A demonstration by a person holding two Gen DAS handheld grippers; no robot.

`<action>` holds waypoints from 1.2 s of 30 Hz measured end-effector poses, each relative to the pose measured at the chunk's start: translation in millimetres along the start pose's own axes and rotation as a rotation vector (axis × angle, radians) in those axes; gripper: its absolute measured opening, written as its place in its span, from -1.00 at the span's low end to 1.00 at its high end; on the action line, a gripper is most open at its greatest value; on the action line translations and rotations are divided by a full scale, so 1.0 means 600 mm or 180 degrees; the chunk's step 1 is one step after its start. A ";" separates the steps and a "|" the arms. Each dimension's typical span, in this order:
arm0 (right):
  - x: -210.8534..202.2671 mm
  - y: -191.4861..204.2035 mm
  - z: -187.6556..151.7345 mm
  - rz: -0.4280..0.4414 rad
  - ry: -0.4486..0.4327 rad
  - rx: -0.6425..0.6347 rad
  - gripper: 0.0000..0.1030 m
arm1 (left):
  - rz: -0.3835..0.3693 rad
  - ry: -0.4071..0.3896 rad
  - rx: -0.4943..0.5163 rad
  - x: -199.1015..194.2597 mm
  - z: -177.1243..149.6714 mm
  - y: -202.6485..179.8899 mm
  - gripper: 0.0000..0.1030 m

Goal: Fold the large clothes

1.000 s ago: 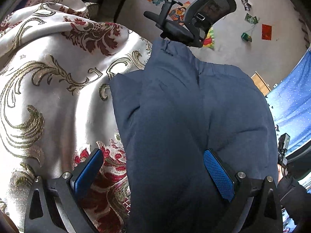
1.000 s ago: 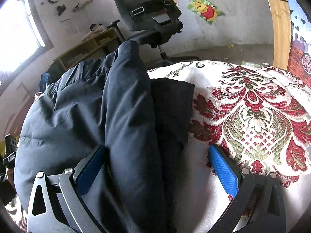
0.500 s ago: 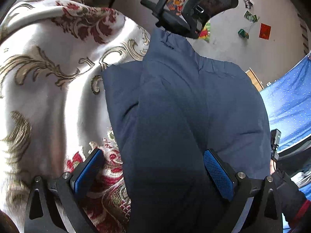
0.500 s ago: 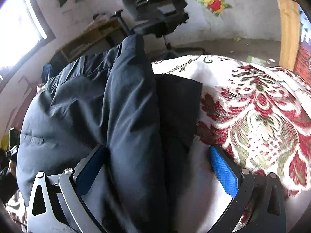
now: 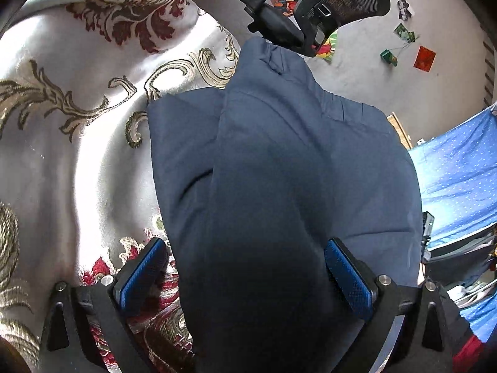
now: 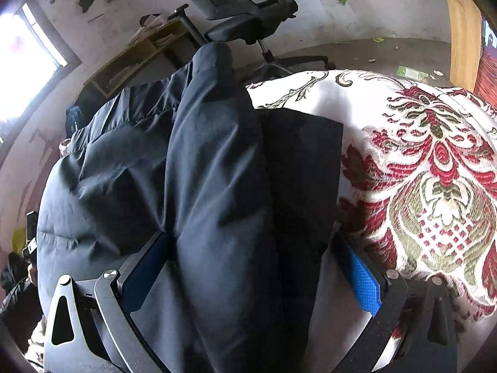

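Navy garment draped over patterned cloth, running toward 12 o'clock, office chair beyond. Left gripper spread wide, straddling fabric. Right gripper likewise wide around a fold.

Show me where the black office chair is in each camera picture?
Left wrist view: the black office chair sits at the top, right of centre, behind the far end of the navy garment.
Right wrist view: the chair is at the top centre.
Shared landmark: the garment's raised far tip points at the chair in both.
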State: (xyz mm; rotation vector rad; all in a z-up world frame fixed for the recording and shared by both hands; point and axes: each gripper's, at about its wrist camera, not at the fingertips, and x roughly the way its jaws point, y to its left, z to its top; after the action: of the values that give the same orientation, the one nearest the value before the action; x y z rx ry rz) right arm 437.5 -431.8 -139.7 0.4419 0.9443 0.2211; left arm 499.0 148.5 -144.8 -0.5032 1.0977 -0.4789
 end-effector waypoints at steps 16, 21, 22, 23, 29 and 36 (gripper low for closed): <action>-0.075 0.056 -0.028 0.0141 -0.0286 0.0161 -0.68 | 0.0291 -0.0574 0.0061 -0.060 -0.016 -0.098 -0.64; -0.153 0.085 0.001 0.0202 -0.0533 -0.0005 -0.78 | 0.0214 -0.0753 0.0204 -0.086 -0.007 -0.149 -0.72; -0.173 0.092 0.009 0.0198 -0.0594 -0.0060 -0.78 | 0.0163 -0.0780 0.0216 -0.087 -0.005 -0.160 -0.72; -0.190 0.090 0.009 0.0204 -0.0640 -0.0093 -0.79 | 0.0094 -0.0812 0.0247 -0.088 -0.002 -0.176 -0.72; -0.303 0.094 0.041 -0.0019 -0.0947 -0.0263 -0.79 | -0.0180 -0.0817 0.0509 -0.045 0.018 -0.279 -0.73; -0.357 0.004 0.041 -0.0446 -0.0982 -0.0073 -0.79 | -0.0318 -0.0606 0.0675 0.059 0.026 -0.350 -0.72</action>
State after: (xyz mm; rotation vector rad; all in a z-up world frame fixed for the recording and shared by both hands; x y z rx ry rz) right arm 334.8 -515.6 30.7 0.3743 0.6660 0.0342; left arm 502.2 -36.1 -37.9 -0.4088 0.8311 -0.6149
